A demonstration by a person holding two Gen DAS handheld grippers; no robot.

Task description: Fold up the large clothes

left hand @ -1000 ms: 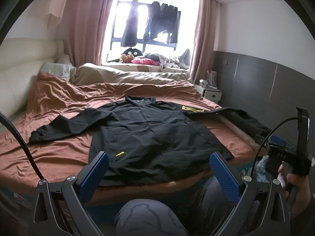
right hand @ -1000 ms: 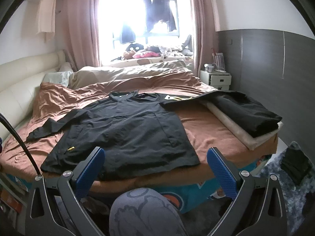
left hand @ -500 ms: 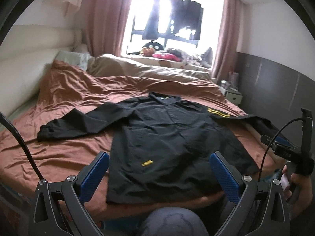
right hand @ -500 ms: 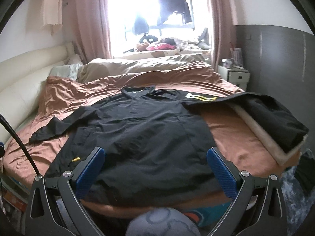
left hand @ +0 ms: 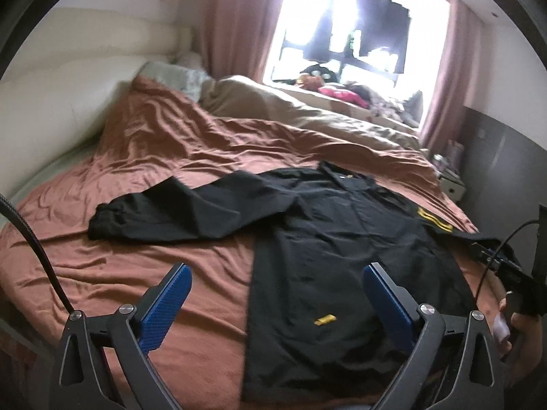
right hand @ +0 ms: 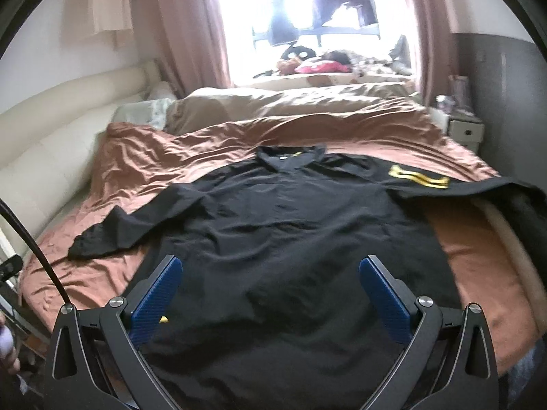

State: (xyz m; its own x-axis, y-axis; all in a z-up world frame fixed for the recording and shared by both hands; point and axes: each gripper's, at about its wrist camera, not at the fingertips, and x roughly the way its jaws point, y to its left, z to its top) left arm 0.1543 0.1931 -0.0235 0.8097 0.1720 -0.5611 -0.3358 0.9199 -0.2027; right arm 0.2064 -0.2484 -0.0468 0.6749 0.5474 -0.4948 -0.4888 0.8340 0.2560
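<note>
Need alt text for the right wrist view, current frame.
A black jacket lies spread flat on a bed's rust-brown cover, collar toward the bright window, one sleeve stretched left. The right gripper hovers over the hem, its blue-padded jaws wide open and empty.

jacket (right hand: pixel 287 239) flat on bed (right hand: pixel 143 171) | collar toward window (right hand: pixel 307 17) | left sleeve (left hand: pixel 177 212) spread left | pillows (right hand: pixel 154 109) behind | nightstand (right hand: pixel 465 131) right of bed

1. You're facing a bed (right hand: pixel 471 259) w/ rumpled rust-brown sheet.
2. Bright window (right hand: pixel 307 3) behind it, pink curtains (right hand: pixel 191 24) both sides.
3. Cream headboard (right hand: pixel 51 126) on your left, white nightstand (right hand: pixel 465 131) by grey wall panel (right hand: pixel 506 78) right.
</note>
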